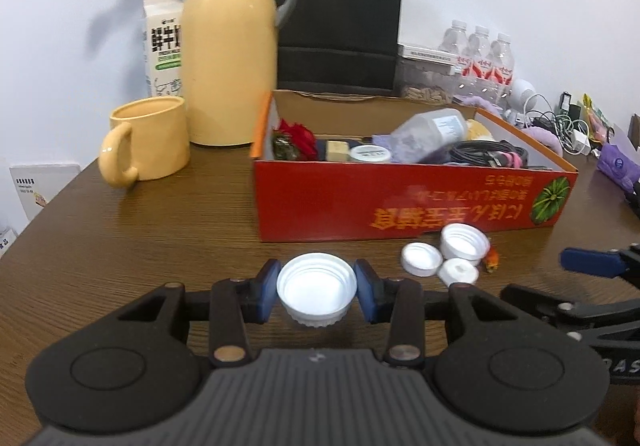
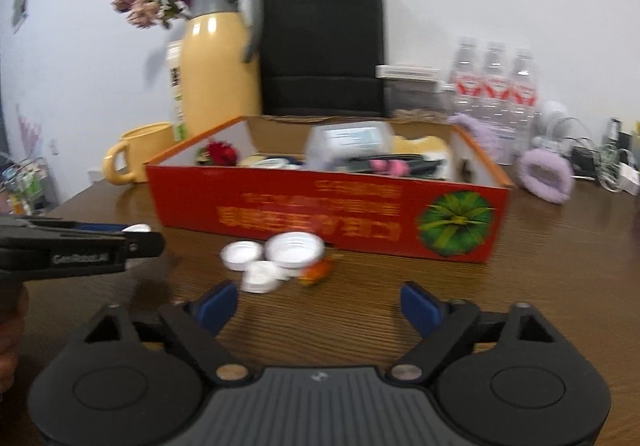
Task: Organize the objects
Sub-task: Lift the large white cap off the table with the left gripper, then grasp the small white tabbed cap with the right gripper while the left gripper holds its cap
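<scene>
My left gripper (image 1: 316, 288) is shut on a white plastic cap (image 1: 317, 292), open side up, held just above the wooden table (image 1: 160, 238) in front of the red cardboard box (image 1: 400, 201). Three more white caps (image 1: 464, 242) and a small orange object (image 1: 492, 260) lie by the box's front wall. In the right wrist view my right gripper (image 2: 320, 304) is open and empty, just short of those caps (image 2: 294, 250) and the orange object (image 2: 318, 270). The left gripper (image 2: 136, 236) shows at the left there, with the cap's edge visible. The box (image 2: 280, 205) holds several items.
A yellow mug (image 1: 146, 141) and a yellow thermos jug (image 1: 232, 45) stand left of the box. A black paper bag (image 1: 340, 17) and water bottles (image 1: 486, 53) stand behind it. Cables and purple fluffy items (image 2: 546, 175) lie at the right.
</scene>
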`<state>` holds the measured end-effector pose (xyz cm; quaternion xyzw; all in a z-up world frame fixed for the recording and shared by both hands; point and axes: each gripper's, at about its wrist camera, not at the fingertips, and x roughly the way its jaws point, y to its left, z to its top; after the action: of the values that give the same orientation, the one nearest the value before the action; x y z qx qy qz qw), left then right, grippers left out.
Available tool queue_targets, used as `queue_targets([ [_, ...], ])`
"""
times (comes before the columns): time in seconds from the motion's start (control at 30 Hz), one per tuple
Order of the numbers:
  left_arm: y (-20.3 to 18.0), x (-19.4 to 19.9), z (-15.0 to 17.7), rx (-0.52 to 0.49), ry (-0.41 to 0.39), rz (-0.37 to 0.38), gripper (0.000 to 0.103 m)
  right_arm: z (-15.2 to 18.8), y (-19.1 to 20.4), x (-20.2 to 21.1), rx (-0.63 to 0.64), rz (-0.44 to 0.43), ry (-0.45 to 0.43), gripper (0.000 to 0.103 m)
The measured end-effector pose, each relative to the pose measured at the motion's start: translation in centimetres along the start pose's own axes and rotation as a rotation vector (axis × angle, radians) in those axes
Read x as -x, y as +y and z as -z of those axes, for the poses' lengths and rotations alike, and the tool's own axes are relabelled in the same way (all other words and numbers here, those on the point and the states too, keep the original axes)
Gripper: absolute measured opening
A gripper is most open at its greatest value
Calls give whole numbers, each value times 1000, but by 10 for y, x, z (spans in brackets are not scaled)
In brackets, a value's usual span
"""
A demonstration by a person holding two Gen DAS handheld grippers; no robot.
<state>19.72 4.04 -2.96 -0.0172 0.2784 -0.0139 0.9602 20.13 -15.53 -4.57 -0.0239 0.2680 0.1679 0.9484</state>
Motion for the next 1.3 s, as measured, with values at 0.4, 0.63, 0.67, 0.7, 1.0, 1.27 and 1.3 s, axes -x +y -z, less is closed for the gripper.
queue_targets([
  [0.4, 21, 12, -1, 14, -27, 24, 41, -11, 31, -35, -6, -32, 87, 37],
  [0.63, 21, 14, 0, 22, -28, 27, 41, -15, 37, -44, 13, -17, 95, 27],
  [0.67, 20, 14, 1, 22, -28, 26, 41, -15, 37, -44, 13, -17, 94, 27],
  [0.7, 20, 14, 1, 23, -29, 26, 41, -15, 36, -43, 7, -21, 93, 27],
  [1.0, 23, 16, 2, 44, -47, 18, 41, -13, 36, -26, 11, -28, 14, 27],
  [1.27, 21, 21, 3, 50, -73, -3, 41, -12, 42, -4, 66, -16, -96, 27],
  [1.3, 20, 23, 3, 49, -80, -2, 41, -13, 41, -1, 65, -15, -109, 27],
])
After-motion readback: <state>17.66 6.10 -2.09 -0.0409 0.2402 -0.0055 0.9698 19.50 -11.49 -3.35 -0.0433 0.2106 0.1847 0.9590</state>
